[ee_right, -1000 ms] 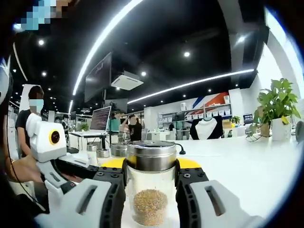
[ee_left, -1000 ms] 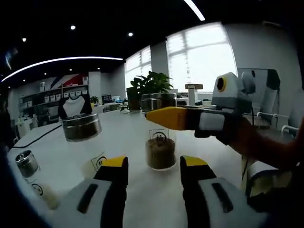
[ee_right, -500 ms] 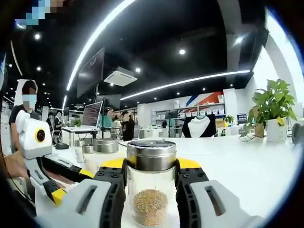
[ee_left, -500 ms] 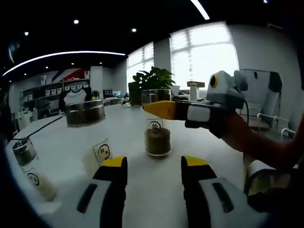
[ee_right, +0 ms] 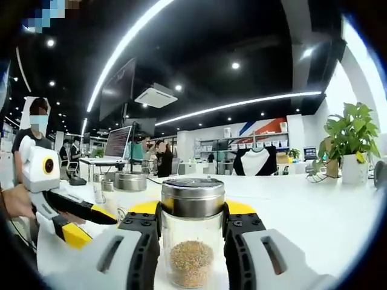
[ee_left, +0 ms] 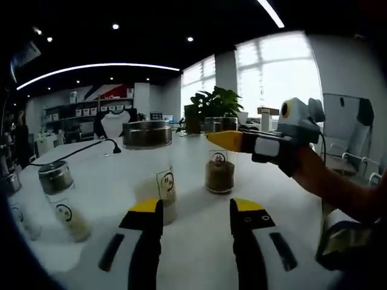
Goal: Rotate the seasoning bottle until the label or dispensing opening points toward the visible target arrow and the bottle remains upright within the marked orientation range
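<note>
- Bottle (ee_right: 191, 238) sitting low centre of right gripper view, upright, glass body w/ steel cap, seasoning filling approx. the bottom third.
- Right gripper (ee_right: 192, 222) is clamping it, jaws pressing both sides just below the cap.
- Left gripper (ee_left: 195, 208) is hanging w/ jaws apart, nothing between them, bottom centre of left gripper view.
- Probably light but fragile; smooth glass likely slipping under a twist, so gripping mid-body, firm not crushing, seems best.
- Similar jars (ee_left: 147, 166) are standing on white table (ee_left: 199, 244).
</note>
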`<state>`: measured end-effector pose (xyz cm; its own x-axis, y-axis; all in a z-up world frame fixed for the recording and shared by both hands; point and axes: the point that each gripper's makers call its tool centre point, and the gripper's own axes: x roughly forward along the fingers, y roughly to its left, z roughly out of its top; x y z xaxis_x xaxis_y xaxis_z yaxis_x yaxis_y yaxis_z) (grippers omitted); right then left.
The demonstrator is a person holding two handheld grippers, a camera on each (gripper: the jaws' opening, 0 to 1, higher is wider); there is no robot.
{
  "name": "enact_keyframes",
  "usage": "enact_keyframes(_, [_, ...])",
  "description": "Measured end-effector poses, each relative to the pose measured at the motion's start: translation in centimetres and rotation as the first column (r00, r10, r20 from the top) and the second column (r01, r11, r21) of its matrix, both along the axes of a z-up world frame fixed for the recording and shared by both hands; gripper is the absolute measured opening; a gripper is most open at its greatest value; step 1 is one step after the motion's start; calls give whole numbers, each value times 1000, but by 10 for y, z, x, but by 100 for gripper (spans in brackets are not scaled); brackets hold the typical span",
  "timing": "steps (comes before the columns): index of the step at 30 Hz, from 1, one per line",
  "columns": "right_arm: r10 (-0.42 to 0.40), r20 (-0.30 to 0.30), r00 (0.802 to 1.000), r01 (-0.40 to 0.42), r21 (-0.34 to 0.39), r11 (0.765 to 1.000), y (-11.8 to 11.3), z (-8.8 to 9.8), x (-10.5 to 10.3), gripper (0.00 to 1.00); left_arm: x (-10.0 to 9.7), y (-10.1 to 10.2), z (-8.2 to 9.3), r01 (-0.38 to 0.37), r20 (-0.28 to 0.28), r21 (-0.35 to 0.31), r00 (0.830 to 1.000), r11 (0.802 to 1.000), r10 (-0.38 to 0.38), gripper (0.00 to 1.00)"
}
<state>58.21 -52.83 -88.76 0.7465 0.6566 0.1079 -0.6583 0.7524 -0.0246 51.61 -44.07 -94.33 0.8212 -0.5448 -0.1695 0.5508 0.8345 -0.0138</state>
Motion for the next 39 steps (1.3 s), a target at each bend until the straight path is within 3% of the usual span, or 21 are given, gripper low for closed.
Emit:
enact_keyframes(19, [118, 32, 992, -119, 7, 993, 0, -3, -5, 38, 15, 17, -2, -95, -10, -8, 995, 995, 95, 47])
enact_keyframes(24, [79, 34, 996, -80, 11, 997, -1, -3, -5, 38, 22, 23, -3, -144, -6, -6, 990, 990, 144, 50])
enact_keyframes(27, [15, 24, 1000, -15, 8, 1000, -3, -4, -5, 41, 27, 24, -4, -160, -2, 7, 987, 987, 160, 50])
enact_keyframes(29, [-13, 11, 1000, 13, -33, 999, -3, -11, -4, 43, 30, 24, -2, -173, 7, 5, 985, 985, 173, 50])
enact_keyframes(39, [-25, -49, 998, 24, -39, 999, 2, -24, -4, 42, 45, 25, -2, -196, 29, 35, 980, 980, 195, 51])
